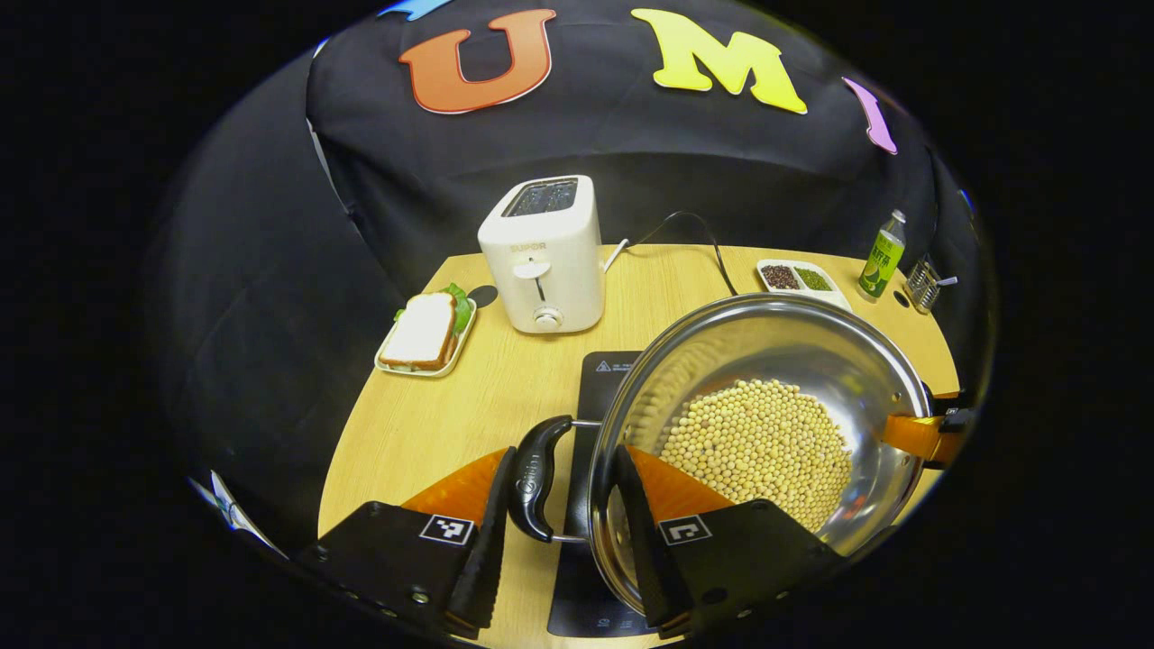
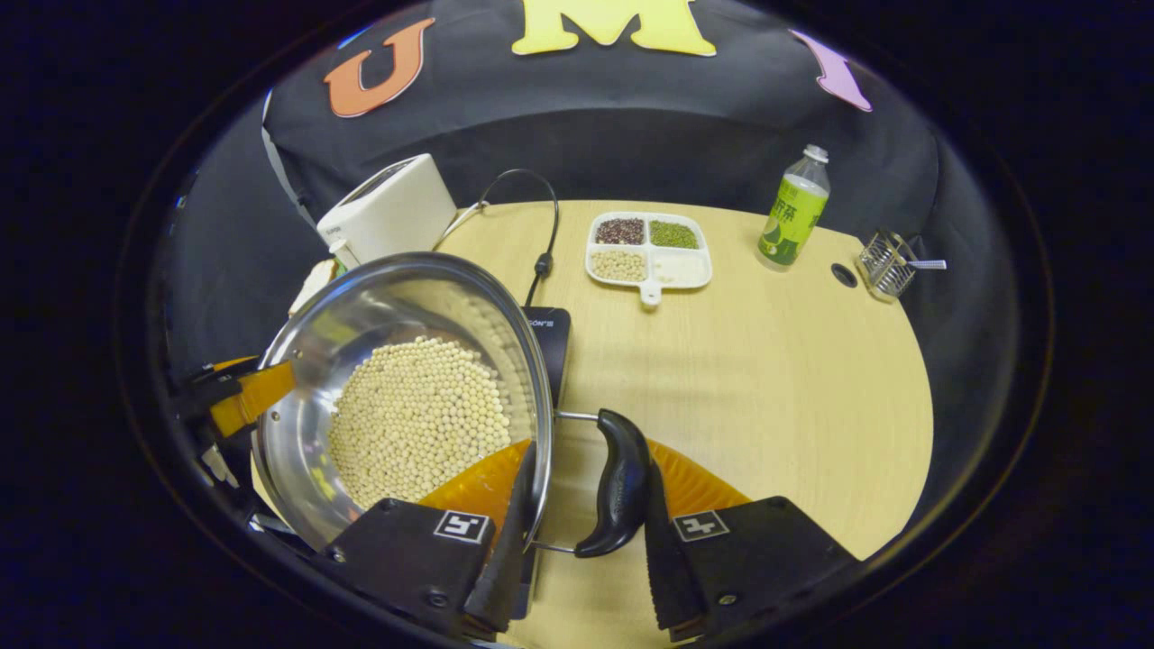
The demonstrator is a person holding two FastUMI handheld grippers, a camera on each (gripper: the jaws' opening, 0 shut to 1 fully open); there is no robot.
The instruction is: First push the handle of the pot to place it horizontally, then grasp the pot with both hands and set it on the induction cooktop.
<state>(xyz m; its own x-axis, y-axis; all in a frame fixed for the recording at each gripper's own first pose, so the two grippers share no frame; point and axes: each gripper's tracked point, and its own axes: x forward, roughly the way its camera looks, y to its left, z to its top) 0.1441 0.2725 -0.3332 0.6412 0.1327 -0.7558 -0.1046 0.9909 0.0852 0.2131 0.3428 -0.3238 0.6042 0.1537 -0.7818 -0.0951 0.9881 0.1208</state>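
A steel pot (image 1: 811,361) holding soybeans (image 1: 762,446) is gripped from both sides over the black induction cooktop (image 1: 604,374). My left gripper (image 1: 563,541) is shut on the pot's black left handle (image 1: 536,478), one finger outside the handle and one inside the rim. In the right gripper view my right gripper (image 2: 586,541) is shut the same way on the other black handle (image 2: 620,482). Each gripper appears across the pot from the other: the right one (image 1: 920,437), the left one (image 2: 243,397). Whether the pot (image 2: 361,315) rests on the cooktop (image 2: 550,338) or hangs above it I cannot tell.
A white toaster (image 1: 544,252) and a plate with a sandwich (image 1: 425,335) stand at the table's back left. A divided dish of beans (image 2: 647,248), a green bottle (image 2: 792,212) and a wire holder (image 2: 888,264) sit at the back right. The cooktop's cable (image 2: 541,225) loops behind it.
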